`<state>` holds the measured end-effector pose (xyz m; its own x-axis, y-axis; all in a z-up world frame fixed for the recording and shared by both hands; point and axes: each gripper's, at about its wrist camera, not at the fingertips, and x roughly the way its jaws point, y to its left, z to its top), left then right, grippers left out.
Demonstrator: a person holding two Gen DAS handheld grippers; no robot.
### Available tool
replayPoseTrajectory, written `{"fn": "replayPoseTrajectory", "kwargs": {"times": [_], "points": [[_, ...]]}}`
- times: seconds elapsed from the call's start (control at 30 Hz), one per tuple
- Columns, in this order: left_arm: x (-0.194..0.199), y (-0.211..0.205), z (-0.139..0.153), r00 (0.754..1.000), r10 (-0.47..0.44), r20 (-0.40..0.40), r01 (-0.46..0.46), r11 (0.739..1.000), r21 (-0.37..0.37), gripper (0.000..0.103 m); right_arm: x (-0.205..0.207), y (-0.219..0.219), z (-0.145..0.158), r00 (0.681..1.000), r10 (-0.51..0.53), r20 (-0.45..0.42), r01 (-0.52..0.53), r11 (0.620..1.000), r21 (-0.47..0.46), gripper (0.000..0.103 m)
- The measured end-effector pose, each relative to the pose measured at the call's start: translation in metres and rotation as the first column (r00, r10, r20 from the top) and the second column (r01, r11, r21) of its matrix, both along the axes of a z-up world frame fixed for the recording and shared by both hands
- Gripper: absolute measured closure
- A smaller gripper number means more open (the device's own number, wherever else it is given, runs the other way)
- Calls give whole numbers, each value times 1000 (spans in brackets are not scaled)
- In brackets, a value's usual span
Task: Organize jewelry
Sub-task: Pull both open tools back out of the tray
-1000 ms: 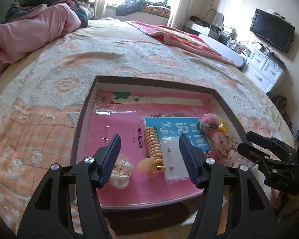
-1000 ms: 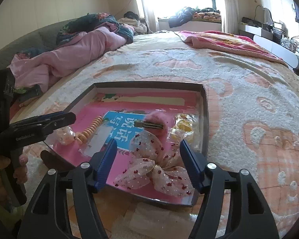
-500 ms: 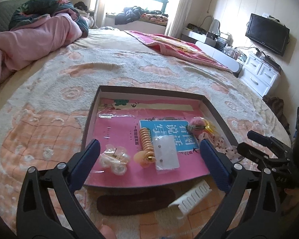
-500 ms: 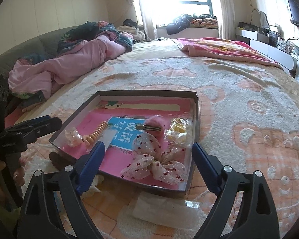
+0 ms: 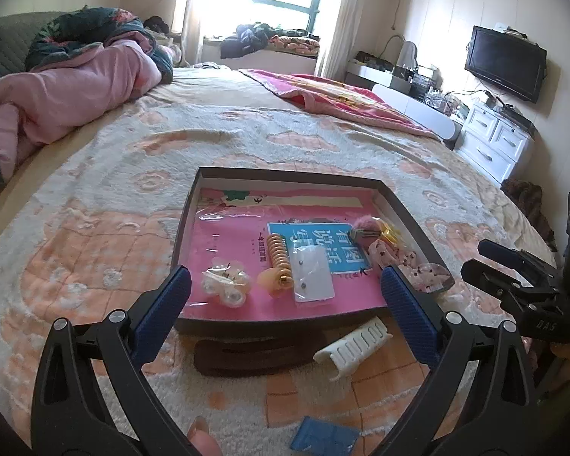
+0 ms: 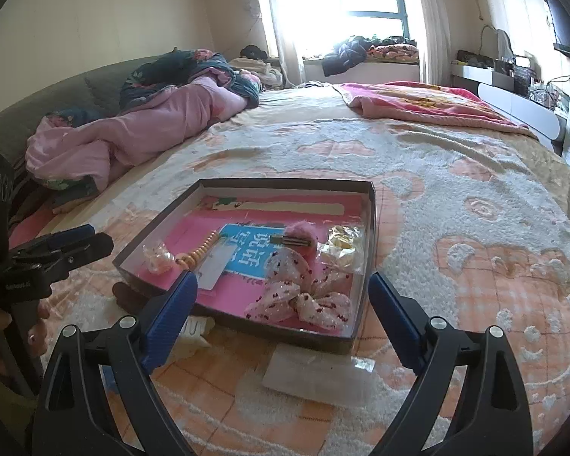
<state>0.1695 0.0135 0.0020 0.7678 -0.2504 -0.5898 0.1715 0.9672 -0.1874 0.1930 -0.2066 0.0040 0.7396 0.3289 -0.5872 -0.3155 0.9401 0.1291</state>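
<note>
A dark shallow box (image 5: 402,205) (image 6: 372,228) lies on the bed with a pink book on its floor. In it lie a clear pearl clip (image 5: 226,279), an orange beaded coil (image 5: 279,256), a white earring card (image 5: 311,271), a pink fuzzy clip (image 6: 300,233), a yellow item in a clear bag (image 6: 341,245) and a spotted pink bow (image 6: 303,296). My left gripper (image 5: 285,296) is open and empty, held above the box's near edge. My right gripper (image 6: 283,300) is open and empty, over the box's near right corner.
A white comb-like clip (image 5: 355,345), a dark brown band (image 5: 254,353) and a blue packet (image 5: 324,439) lie on the blanket in front of the box. A clear flat packet (image 6: 315,374) lies there too. Pink bedding (image 5: 76,91) is heaped at far left.
Both grippers have opened wide and pulled back and up from the box. More of the blanket in front of the box shows now.
</note>
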Motion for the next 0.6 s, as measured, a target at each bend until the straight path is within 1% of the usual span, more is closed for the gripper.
{"fn": "replayPoseTrajectory", "kwargs": {"times": [0.27,0.6], "points": [[-20,3,-1,1000,8,12,-8,1000,1,12,-16,0,1,1000,16,10,-16,1000,-19,14],[-33,-3,-9,1000,-21,-7,21,1000,12,12,-30,-4,-1,1000,25,11,-24,999,-34,14]]}}
